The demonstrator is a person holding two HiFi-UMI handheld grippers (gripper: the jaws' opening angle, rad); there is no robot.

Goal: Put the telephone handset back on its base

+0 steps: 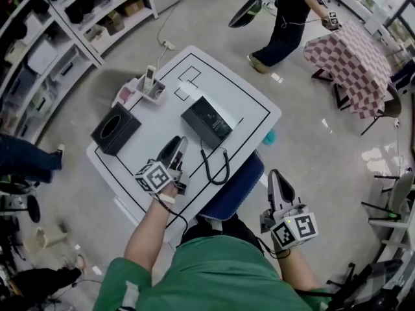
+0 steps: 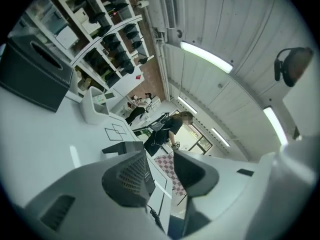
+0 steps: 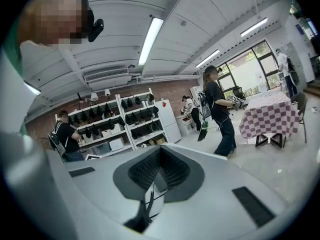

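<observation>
The black telephone (image 1: 206, 123) sits mid-table on the white table (image 1: 253, 109), and its black cord (image 1: 217, 167) loops toward the near edge. I cannot tell the handset apart from the base. My left gripper (image 1: 178, 142) rests low over the table just left of the phone. Its jaws stand open with nothing between them. In the left gripper view the left gripper (image 2: 162, 169) points past the phone (image 2: 125, 149), and the coiled cord (image 2: 156, 218) lies below. My right gripper (image 1: 275, 177) is shut and hangs off the table, right of the chair. The right gripper view shows the right gripper (image 3: 159, 171) empty.
A black tissue box (image 1: 115, 129) stands at the table's left and a white holder (image 1: 150, 86) at the far left corner. A blue chair (image 1: 233, 186) is tucked at the near edge. A person (image 1: 285, 24) stands by a checked-cloth table (image 1: 356, 60). Shelves (image 1: 65, 24) line the left.
</observation>
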